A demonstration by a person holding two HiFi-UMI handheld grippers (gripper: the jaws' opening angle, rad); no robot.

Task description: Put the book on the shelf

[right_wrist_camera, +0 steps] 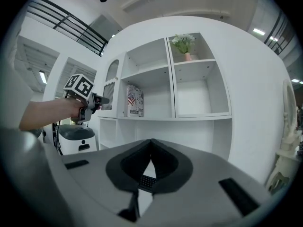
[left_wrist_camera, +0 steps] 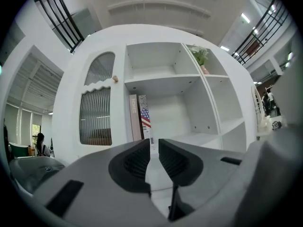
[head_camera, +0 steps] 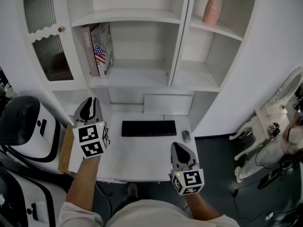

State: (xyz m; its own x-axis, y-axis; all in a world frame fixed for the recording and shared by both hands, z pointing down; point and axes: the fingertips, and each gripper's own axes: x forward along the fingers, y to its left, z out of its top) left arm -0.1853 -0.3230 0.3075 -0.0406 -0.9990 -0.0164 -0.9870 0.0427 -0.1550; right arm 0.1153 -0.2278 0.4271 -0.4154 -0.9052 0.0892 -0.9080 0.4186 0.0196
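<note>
Book [head_camera: 102,48] already stands upright on the shelf [head_camera: 132,78], 11 o'clock from the keyboard [head_camera: 148,128], touching a second book [head_camera: 88,48]. Left claw [head_camera: 89,107] narrowly apart, empty; right claw [head_camera: 179,149] together, empty. Placement looks done; next move probably just calls for pulling both claws back over the surface [head_camera: 142,157].

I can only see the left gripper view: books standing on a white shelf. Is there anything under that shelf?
Observer: Yes. The head view shows a black keyboard lying on a white desk.
Operator: Is anything next to it?
Observer: A small mouse sits just right of the keyboard.
Operator: Where is the other gripper?
Observer: The right gripper hovers over the desk's front right part, with its jaws together and nothing between them.
</note>
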